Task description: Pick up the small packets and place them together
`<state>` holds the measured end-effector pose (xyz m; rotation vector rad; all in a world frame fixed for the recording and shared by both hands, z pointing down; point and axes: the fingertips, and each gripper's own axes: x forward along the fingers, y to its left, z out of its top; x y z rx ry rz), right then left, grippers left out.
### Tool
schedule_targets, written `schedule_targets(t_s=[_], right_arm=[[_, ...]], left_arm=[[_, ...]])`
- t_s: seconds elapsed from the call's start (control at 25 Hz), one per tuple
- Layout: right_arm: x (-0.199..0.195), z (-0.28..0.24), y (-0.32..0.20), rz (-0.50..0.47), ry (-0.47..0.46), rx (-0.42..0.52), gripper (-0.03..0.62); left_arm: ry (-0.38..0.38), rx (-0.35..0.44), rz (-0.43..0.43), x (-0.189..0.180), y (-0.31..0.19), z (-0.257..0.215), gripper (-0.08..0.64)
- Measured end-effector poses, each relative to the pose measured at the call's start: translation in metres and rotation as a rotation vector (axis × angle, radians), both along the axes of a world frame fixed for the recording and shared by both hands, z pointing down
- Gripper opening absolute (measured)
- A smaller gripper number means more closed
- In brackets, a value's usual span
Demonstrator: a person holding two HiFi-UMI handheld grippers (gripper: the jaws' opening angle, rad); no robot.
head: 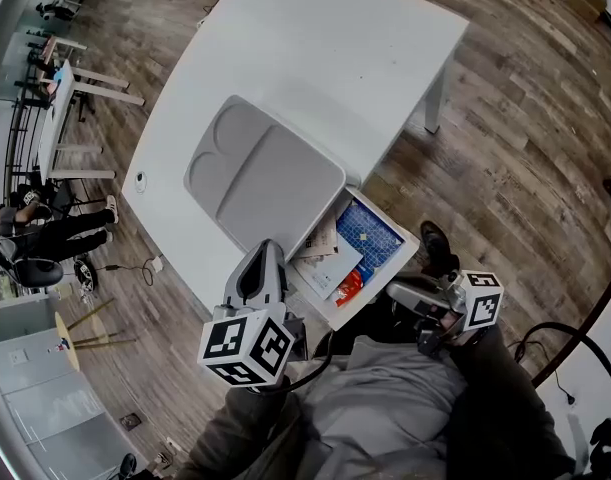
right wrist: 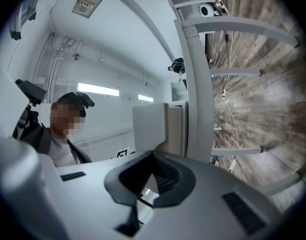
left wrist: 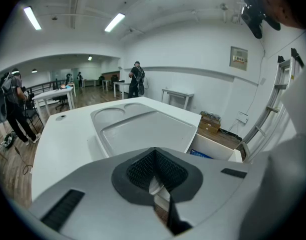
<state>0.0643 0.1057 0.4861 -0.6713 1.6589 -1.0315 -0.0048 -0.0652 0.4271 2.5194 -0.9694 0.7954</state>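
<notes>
The small packets (head: pixel 349 263) are seen lying overlapped in a white open box (head: pixel 413 239) at the near edge of the table (head: pixel 315 48), just beside a grey tray (head: pixel 255 168). One is blue and gridded, one red, and the others pale and flat. The left hand-held gripper (head: pixel 265 250) is held over the tray's near edge, jaws closed on nothing. The right hand-held gripper (head: pixel 395 291) is held near the lap, jaws likewise pressed together and empty.

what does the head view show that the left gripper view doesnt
Only the head view: the right hand-held gripper and a red packet in the drawer. Only the left gripper view: ceiling lights, people standing far off, and a wall panel. Both: the table, tray, drawer, blue packet and the left hand-held gripper, jaws shut.
</notes>
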Motion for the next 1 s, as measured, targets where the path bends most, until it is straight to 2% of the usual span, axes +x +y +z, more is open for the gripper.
schedule_targets(t_s=[0.8, 1.0], right_arm=[[0.0012, 0.0017, 0.0082, -0.005, -0.019, 0.009, 0.003], [-0.0014, 0.0061, 0.0081, -0.022, 0.042, -0.012, 0.003]], left_arm=[[0.003, -0.009, 0.016, -0.0004, -0.0002, 0.0001, -0.005], [0.008, -0.004, 0.017, -0.0012, 0.0005, 0.0005, -0.005]])
